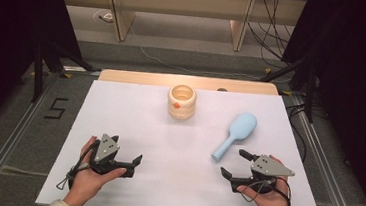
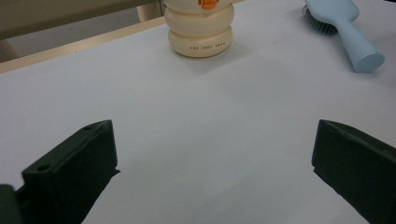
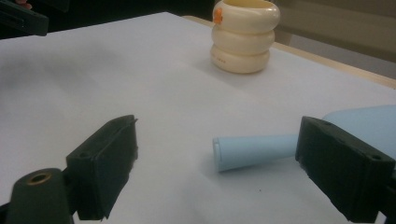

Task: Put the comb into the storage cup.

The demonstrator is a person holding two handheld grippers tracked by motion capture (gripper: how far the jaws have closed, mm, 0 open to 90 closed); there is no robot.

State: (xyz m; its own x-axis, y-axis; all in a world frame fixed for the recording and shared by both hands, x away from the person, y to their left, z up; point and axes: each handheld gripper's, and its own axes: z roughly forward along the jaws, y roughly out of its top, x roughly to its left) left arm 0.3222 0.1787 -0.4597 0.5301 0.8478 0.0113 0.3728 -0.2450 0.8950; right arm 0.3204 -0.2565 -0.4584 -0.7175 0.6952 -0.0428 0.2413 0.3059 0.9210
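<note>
— Our right gripper (image 3: 215, 163) stands with jaws wide apart, and the pale blue hairbrush (image 3: 261, 150) lies flat just beyond, its handle end toward us

— Left gripper (image 2: 210, 172) gapes too; we judge the brush light, stiff, slippery plastic, so we'd pinch mid-handle

- One light blue hairbrush (image 1: 236, 135) lies on the surface at about 2 o'clock from the middle; its handle end points toward 7 o'clock.
- One cream ringed cup (image 1: 181, 102) stands upright at 12 o'clock, with one small orange mark on its side.
- Two grippers rest over the near edge: the left gripper (image 1: 134, 165) at 8 o'clock and the right gripper (image 1: 233, 162) at 4 o'clock, each with two black jaws standing wide apart.
- Two hands, one around each gripper.
- One white surface (image 1: 135, 109) carries it all.
- One number, a black 5 (image 1: 56, 108), is marked on the floor at 9 o'clock.
</note>
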